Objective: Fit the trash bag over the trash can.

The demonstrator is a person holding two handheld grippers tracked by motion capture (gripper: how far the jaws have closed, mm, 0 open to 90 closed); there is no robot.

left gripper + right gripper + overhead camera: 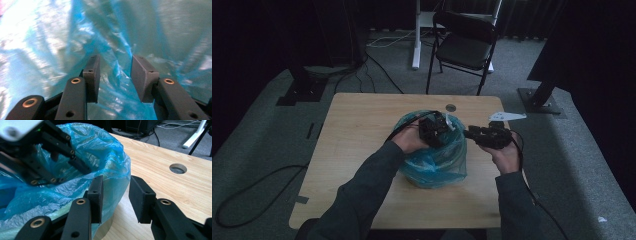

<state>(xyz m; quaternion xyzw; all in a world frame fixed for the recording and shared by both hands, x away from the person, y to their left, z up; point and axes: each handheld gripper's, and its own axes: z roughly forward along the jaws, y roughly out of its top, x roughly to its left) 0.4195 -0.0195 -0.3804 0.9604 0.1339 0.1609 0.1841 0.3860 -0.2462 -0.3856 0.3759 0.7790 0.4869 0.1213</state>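
A thin blue plastic bag (434, 162) lines a pale round container (106, 230) in the middle of the wooden table (362, 130). My left gripper (446, 126) reaches down into the bag's mouth. In the left gripper view its jaws (115, 75) stand apart, with a loose fold of the blue bag (117, 70) between the pads and nothing pressed. My right gripper (468, 133) is at the bag's right side, pointing left. In the right gripper view it (115, 195) is open just beside the bag's rim (117, 170), and the left gripper (75, 162) shows at the upper left.
A round hole (451, 107) is cut in the table behind the bag. A black folding chair (467, 45) and a white desk leg (416, 35) stand beyond the far edge. Cables lie on the grey carpet (257, 190) to the left.
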